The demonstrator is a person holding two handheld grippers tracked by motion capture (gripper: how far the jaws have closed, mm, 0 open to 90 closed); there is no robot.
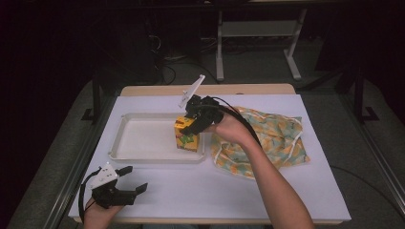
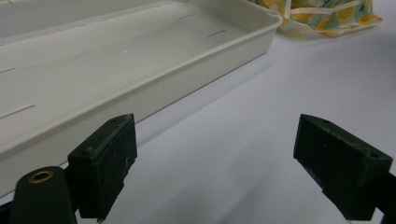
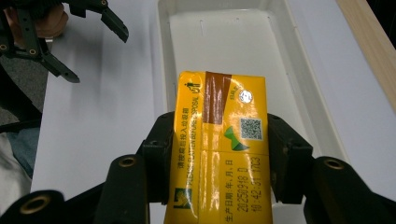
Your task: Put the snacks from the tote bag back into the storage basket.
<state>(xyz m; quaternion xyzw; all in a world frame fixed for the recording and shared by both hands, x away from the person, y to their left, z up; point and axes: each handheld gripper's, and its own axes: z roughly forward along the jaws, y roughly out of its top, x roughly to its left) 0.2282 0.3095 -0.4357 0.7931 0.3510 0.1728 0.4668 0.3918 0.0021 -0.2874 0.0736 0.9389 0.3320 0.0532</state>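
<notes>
My right gripper [image 1: 193, 125] is shut on a yellow drink carton [image 1: 186, 134], with its black jaws pressing on both sides of the carton [image 3: 223, 149]. It holds the carton upright over the right end of the white tray [image 1: 138, 155]; whether the carton touches the tray floor I cannot tell. My left gripper [image 1: 134, 180] rests near the table's front left corner, open, with nothing between its fingers [image 2: 105, 163]. In the left gripper view the tray's long wall [image 2: 140, 100] lies just ahead of the open jaws.
A patterned cloth bag [image 1: 267, 140] printed with lemons lies crumpled right of the tray. White paper [image 1: 215, 191] covers the table, and a bare wooden strip [image 1: 205, 89] runs along its far edge. Dark floor and table legs lie beyond.
</notes>
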